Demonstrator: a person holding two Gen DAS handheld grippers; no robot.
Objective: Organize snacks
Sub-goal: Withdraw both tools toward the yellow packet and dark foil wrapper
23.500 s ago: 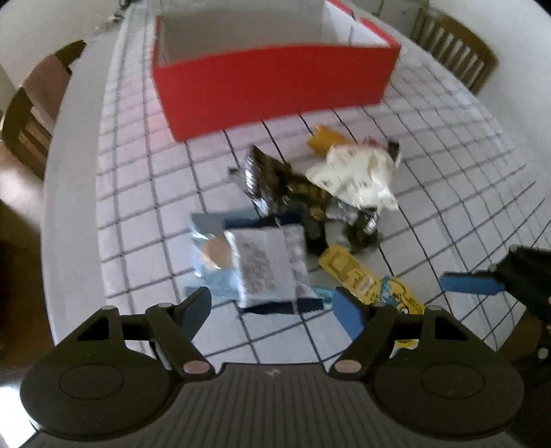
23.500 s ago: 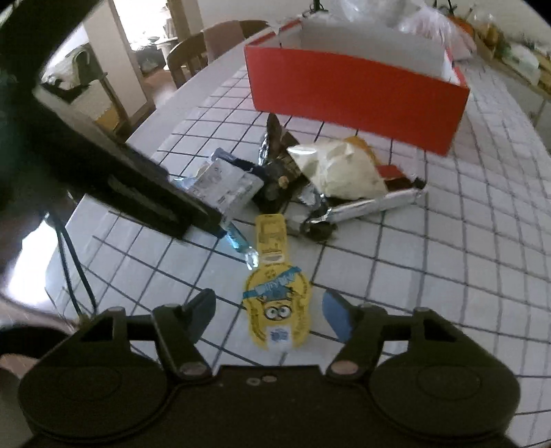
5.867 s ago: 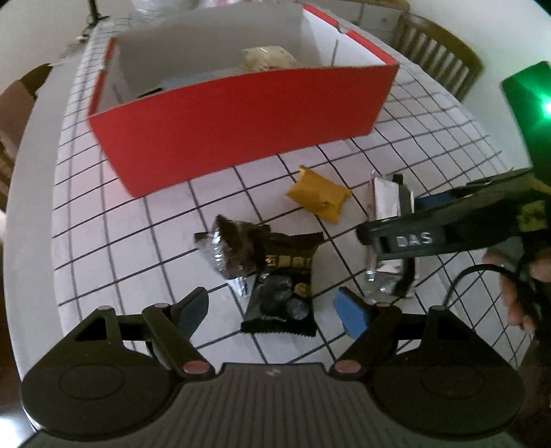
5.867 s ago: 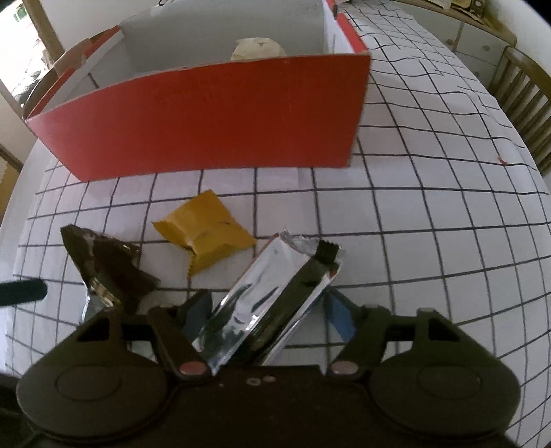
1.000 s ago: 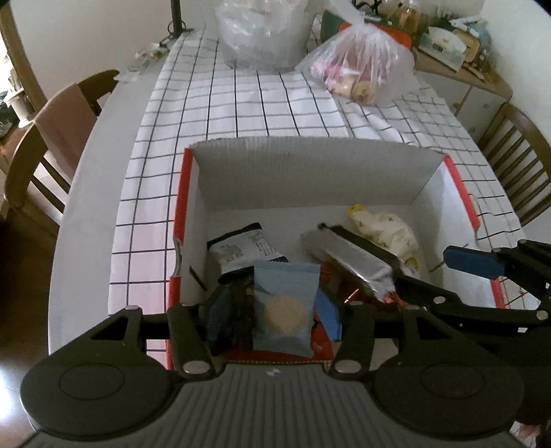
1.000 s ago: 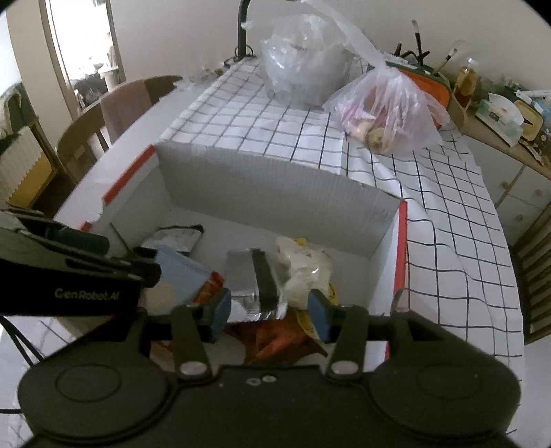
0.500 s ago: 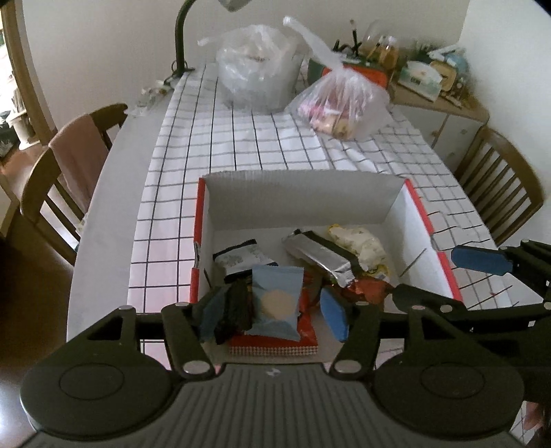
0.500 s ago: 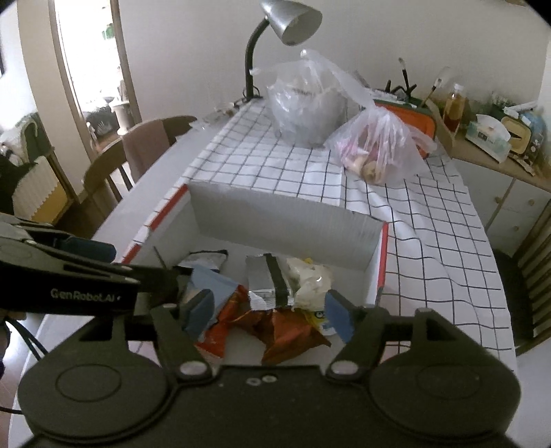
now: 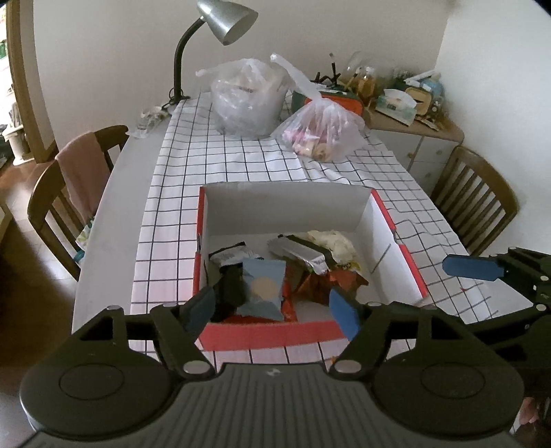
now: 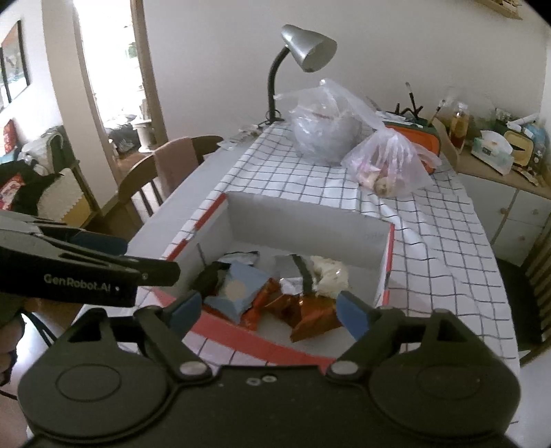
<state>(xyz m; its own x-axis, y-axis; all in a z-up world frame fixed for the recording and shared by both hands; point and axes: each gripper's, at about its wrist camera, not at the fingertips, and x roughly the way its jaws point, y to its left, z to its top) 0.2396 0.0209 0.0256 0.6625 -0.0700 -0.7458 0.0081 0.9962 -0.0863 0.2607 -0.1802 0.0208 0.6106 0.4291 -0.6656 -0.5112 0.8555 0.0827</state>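
The snacks (image 9: pixel 286 272) all lay inside the red box (image 9: pixel 268 334) on the tabletop (image 9: pixel 172 193). The left gripper (image 9: pixel 272 308) and right gripper (image 10: pixel 270 310) had just opened their fingers wide, holding nothing; little seemed left.

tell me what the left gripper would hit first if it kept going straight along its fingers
Probably the light blue snack packet inside the red box. It lies between the open left gripper fingers' line, though depth is unclear, so the box's near wall could come first.

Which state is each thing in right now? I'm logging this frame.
Red cardboard box: open-topped, holding snacks.
Light blue snack packet: lying in the box.
Silver foil bar: lying in the box.
Left gripper: open, jaws just opening, empty.
Right gripper: open, jaws just opening, empty.
Grey desk lamp: off.
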